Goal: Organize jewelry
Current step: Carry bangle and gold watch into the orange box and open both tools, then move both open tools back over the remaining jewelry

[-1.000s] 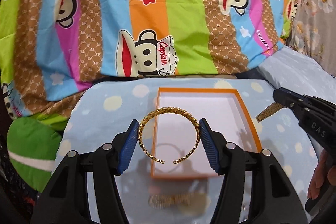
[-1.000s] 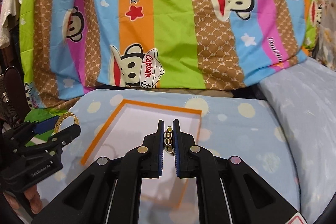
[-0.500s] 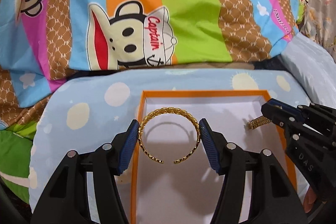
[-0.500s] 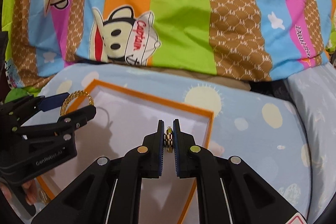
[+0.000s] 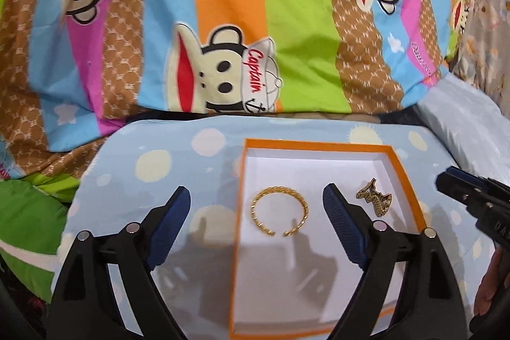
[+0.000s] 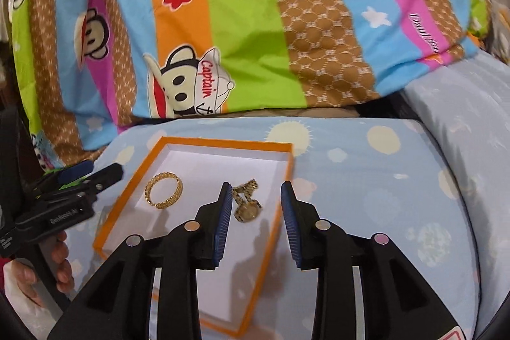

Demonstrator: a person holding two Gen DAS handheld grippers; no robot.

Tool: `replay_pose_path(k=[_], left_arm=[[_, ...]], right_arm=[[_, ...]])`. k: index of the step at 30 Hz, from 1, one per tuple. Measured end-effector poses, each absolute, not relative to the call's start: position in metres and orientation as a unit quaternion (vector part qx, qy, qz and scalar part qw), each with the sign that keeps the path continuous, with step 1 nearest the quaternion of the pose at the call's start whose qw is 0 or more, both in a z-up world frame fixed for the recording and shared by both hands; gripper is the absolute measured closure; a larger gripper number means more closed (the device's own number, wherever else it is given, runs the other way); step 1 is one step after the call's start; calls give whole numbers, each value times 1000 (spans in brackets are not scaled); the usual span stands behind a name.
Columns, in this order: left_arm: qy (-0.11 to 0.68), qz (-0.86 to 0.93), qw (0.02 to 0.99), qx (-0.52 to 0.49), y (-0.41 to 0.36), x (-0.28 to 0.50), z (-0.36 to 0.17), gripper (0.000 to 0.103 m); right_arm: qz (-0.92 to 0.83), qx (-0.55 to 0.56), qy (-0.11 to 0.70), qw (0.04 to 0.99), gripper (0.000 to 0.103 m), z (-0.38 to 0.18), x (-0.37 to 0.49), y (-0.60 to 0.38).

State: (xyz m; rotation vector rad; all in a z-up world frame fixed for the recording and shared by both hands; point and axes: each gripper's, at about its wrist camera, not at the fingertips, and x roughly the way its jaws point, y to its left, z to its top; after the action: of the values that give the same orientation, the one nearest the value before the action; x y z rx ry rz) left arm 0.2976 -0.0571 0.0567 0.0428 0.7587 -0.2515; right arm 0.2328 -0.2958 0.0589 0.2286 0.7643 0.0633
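- The left gripper [image 5: 256,222] stands with its jaws wide apart and nothing pressed between the blue pads; they have just been opening. The gold bangle [image 5: 280,211] lies free between them, flat on the white floor of the orange box [image 5: 318,145], towards its left wall.
- The right gripper [image 6: 255,214] has also just been opening, and its pads stand clear of the gold watch [image 6: 247,204], which rests crumpled on the box floor near the right wall, just beside the left pad; whether that pad brushes the strap, I cannot quite tell.
- Both pieces are inside the box, well apart from each other, and the box sits on the pale blue cushion [image 6: 366,180] near its left edge, with the striped monkey-print blanket [image 6: 242,21] behind.
- Risks from here: the cushion looks soft, so a gripper pressing on the box's rim could tip it and slide both pieces together.
- A pad pulled back carelessly could snag the watch strap and drag it over the low wall.
- The bangle's open ends could catch a fingertip.
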Motion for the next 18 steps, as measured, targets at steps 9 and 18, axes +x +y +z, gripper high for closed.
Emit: replay_pose_path(k=[9,18], left_arm=[[380,-97,920,-3,-12,247,53,20],[391,-96,915,12,-1,183,41,20]], right_arm=[[8,107,366,924,67,60,167,-294],[-5,83,365,927,64,53,103,-267]])
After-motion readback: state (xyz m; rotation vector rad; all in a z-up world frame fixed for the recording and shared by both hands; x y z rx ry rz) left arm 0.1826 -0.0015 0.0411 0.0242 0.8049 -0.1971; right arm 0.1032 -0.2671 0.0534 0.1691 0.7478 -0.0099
